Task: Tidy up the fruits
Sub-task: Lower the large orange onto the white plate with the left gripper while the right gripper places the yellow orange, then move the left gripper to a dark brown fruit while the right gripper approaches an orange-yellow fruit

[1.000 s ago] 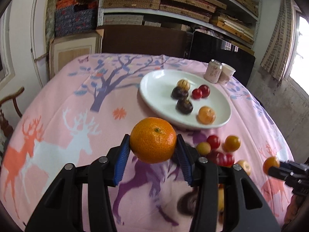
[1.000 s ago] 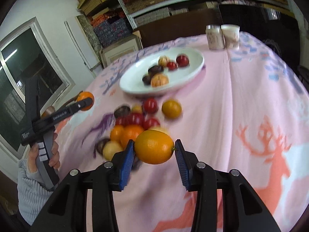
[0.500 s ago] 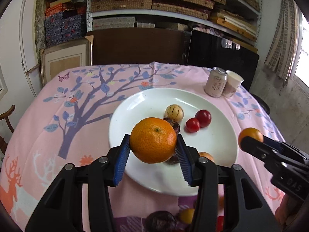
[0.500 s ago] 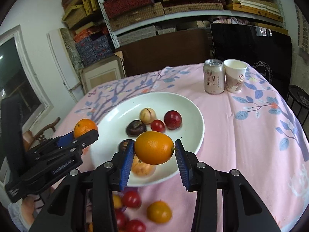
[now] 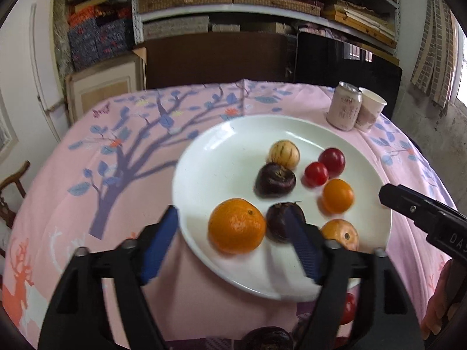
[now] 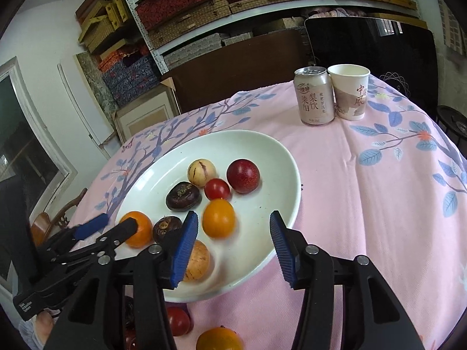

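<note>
A white plate [image 5: 221, 157] on the pink tablecloth holds several fruits. A mandarin [image 5: 237, 226] lies on its near side between the fingers of my left gripper [image 5: 230, 213], whose jaws are opening and stand clear of it. In the right wrist view a smaller orange fruit [image 6: 219, 218] rests on the plate [image 6: 262, 157] just ahead of my right gripper [image 6: 233, 218]. Its jaws are opening too, and the pads do not touch the fruit. Two dark fruits [image 5: 275, 179], a pale striped one [image 5: 283, 154] and two red ones [image 5: 332, 162] also lie on the plate.
A drink can [image 6: 314, 96] and a paper cup [image 6: 350, 96] stand at the far right of the table. Loose fruits [image 6: 178, 320] lie on the cloth below the plate's near rim. A wooden chair [image 5: 11, 192] stands at the left, with shelves behind the table.
Both grippers moved forward over the plate. Each opened and let go of its fruit: the mandarin and the small orange fruit now lie on the plate.
</note>
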### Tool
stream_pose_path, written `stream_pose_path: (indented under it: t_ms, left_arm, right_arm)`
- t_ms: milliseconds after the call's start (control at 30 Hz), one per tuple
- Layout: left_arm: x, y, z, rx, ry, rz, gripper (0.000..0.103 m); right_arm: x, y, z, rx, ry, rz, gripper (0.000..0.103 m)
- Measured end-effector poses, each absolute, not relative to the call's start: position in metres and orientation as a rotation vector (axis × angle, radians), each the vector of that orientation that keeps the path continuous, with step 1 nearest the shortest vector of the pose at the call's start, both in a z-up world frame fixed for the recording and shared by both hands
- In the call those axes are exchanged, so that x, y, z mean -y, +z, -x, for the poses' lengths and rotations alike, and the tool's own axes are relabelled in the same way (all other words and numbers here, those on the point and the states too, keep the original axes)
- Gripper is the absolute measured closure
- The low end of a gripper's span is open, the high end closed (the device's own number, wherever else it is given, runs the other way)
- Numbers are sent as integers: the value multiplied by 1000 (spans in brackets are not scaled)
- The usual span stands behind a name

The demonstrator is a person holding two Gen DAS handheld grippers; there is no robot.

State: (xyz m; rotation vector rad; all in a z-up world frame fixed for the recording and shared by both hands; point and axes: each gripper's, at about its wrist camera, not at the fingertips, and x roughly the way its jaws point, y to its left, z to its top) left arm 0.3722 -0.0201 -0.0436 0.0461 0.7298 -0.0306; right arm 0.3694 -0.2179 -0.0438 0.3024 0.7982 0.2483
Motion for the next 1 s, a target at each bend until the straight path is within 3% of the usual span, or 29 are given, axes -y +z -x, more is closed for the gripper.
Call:
stream_pose_path:
  t_ms: [100,200,533,767,1000]
  left_arm:
    - [21,-34,-363,-696,-23,-75,19]
    - [18,-33,-357,-694,-18,-68,9]
    - [-10,-49,-333,-758,-2,10,9]
    - [-20,-65,-302,-837,-48,65,9]
    - [1,-78,-289,-872,-82,-26,8]
  right_arm:
    - [220,-44,-364,-797,241,-308,45]
    - [218,-43,-357,-799,243,-298,42]
    - [224,-45,-330,-799,231,-312,32]
    - [245,-45,-295,-788,198,-378,17]
    - [263,-51,-282,-800,178,-461,15]
